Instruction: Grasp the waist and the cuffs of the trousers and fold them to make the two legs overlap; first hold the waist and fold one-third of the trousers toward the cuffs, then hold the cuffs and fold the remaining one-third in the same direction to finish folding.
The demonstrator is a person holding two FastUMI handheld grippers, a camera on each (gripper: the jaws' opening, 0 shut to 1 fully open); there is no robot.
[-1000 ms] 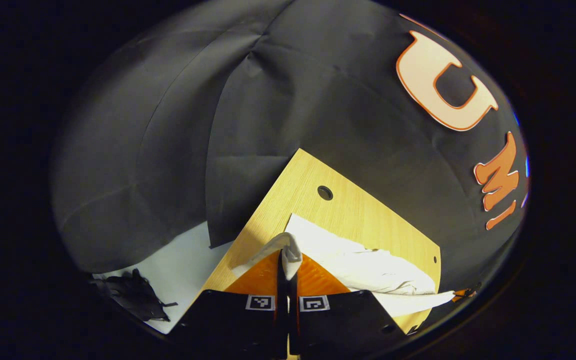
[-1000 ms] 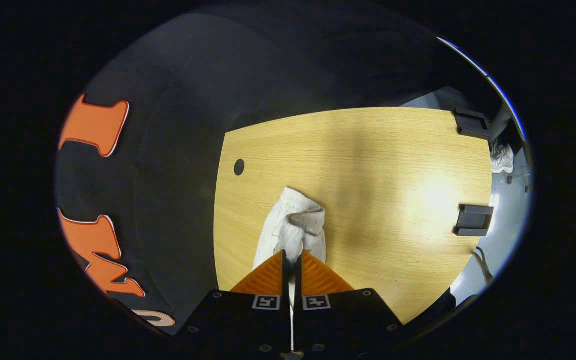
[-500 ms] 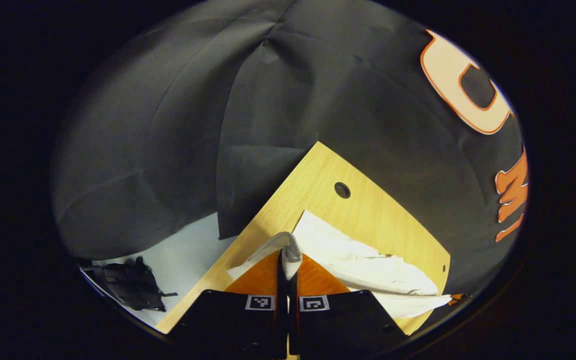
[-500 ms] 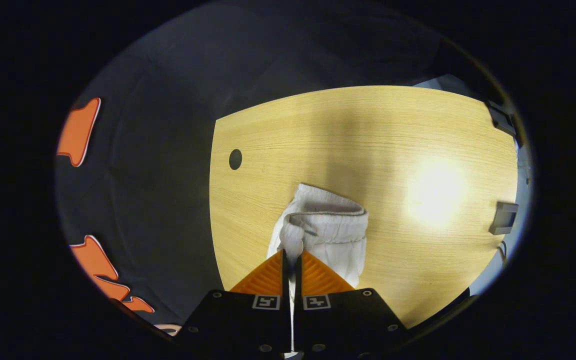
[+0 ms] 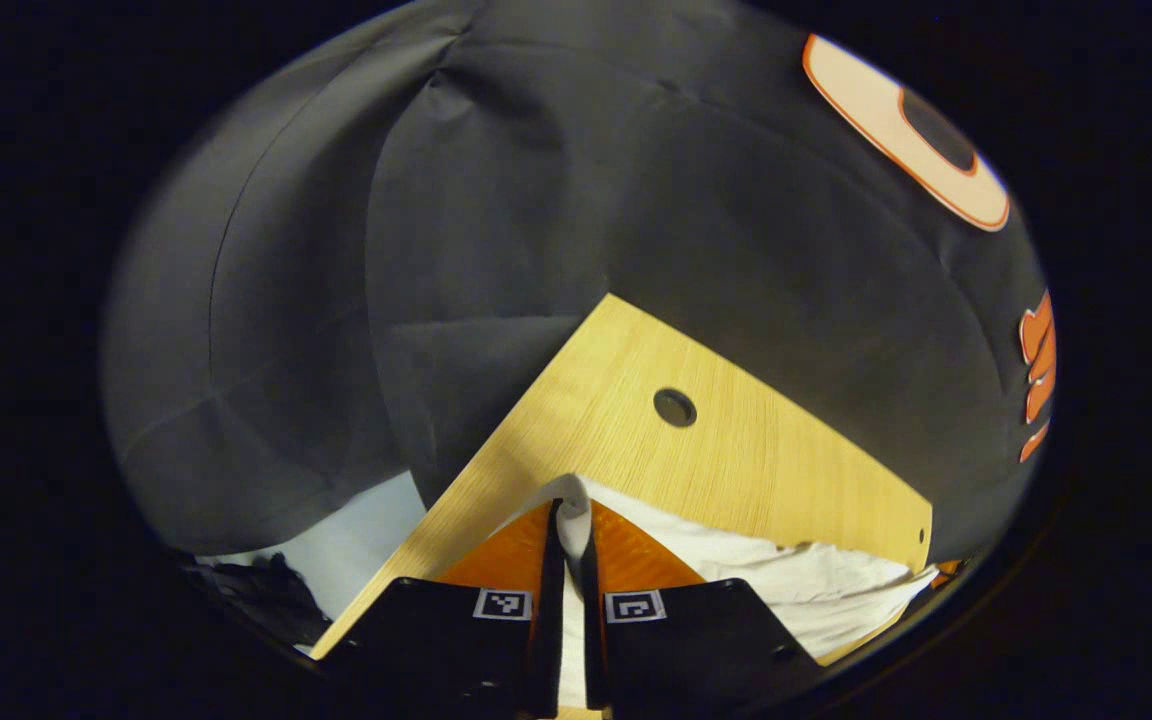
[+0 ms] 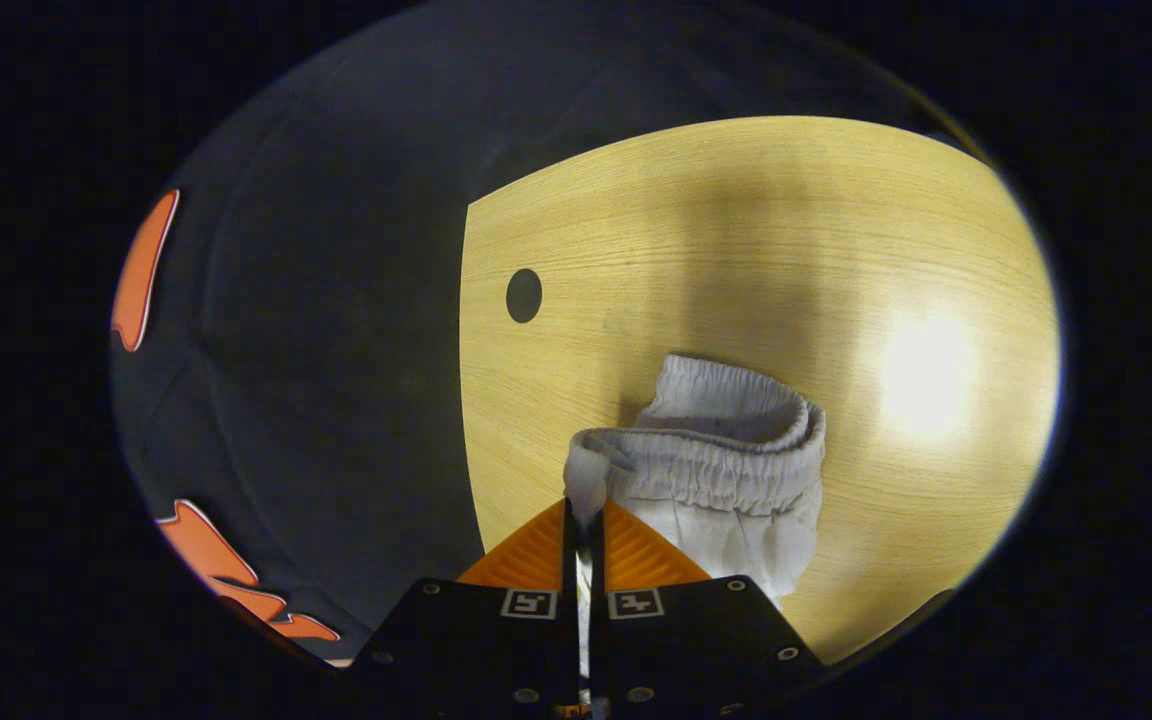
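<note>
Since the earlier frames the elastic waist [image 6: 726, 465] has spread wider ahead of the right tool [image 6: 584, 515], and the white trousers [image 5: 786, 575] have slid lower and closer to the left tool [image 5: 569, 520]. Both tools are clamped nearly closed, each with both fingers pressing a pinch of white fabric: the right one on a corner of the waistband, the left one on what I take to be the cuff end. Holding opposite ends likely keeps the garment taut for laying one leg over the other. Its long axis runs from the left tool's tips off to that tool's right, across the counter [image 6: 736, 250], waist end toward the right tool.
</note>
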